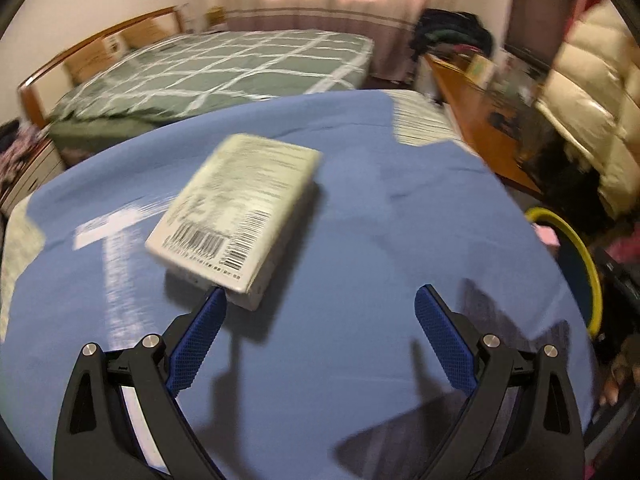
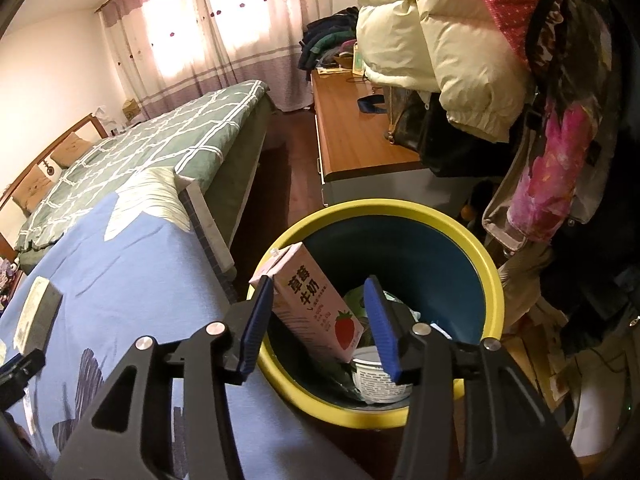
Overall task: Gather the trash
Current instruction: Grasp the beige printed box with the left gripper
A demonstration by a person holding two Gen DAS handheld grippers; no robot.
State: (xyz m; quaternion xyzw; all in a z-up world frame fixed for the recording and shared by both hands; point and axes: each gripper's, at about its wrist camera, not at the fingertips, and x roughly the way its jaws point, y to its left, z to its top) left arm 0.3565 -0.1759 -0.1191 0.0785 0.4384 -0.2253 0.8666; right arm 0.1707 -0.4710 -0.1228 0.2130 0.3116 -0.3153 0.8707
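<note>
With the right tool [image 2: 320, 320] spread above the bin [image 2: 472, 240] and the pink milk carton [image 2: 316, 308] loose between its fingers, the wide-open left tool [image 1: 320, 308] should centre on the white box [image 1: 240, 208] just ahead on the blue-covered table [image 1: 400, 240] before closing.

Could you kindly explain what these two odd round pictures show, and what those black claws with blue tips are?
Each claw is a hand-held two-finger gripper with a fisheye camera looking along its fingers. The left gripper stands open over a blue cloth-covered surface, its left finger close to a blurred white flat box with barcodes; touch is unclear. The right gripper hangs open above a blue bin with a yellow rim. A pink strawberry milk carton stands tilted between its fingers, seemingly loose, beside a white plastic cup.
</note>
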